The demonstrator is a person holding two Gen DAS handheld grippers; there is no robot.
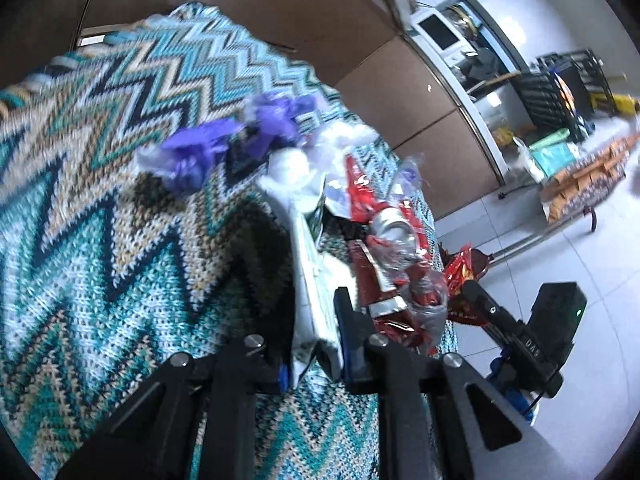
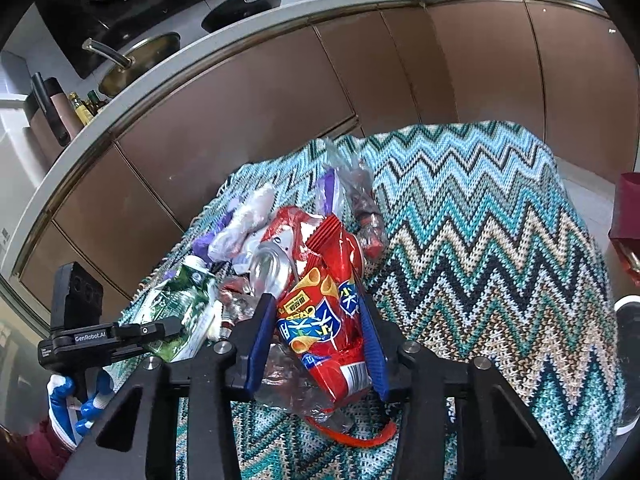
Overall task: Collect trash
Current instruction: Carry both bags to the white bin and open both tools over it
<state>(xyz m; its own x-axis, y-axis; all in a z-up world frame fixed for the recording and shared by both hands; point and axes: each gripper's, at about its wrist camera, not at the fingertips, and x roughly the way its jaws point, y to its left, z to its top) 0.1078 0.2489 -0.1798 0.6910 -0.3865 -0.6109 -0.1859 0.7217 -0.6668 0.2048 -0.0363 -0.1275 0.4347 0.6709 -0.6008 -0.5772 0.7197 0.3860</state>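
On the zigzag blanket (image 2: 500,240) that fills the middle of both views lies a heap of trash. Near the middle of the right wrist view, the right hand-held gripper (image 2: 316,340) has its two blue fingers (image 2: 260,344) closed on a red snack bag (image 2: 324,320). The bag stands up between them, and both fingers press on its sides. Clear crinkly plastic (image 2: 292,384) sits under the bag at the bottom of the frame. Just above the bag lies a squashed silver can (image 2: 268,264), open at the top; I cannot tell what is inside it. To the left of the can is a green and white carton (image 2: 180,312), flattened and tilted. Purple and white plastic bits (image 2: 240,228) lie above it.

At the lower middle of the left wrist view, the left hand-held gripper (image 1: 316,340) is almost closed and pinches the edge of a white carton (image 1: 312,280). It looks like the same carton as in the other view, but I cannot be sure. To the right of it lies the same can (image 1: 394,226) among red wrappers (image 1: 372,280). Purple plastic (image 1: 224,148) sits higher up on the blanket.

At the lower left of the right wrist view, a hand in a blue and white glove (image 2: 68,404) grips the other tool's handle. Brown cupboard doors (image 2: 280,92) run across the top, below a grey tabletop (image 2: 280,12) with a pan (image 2: 136,60) in the upper left.
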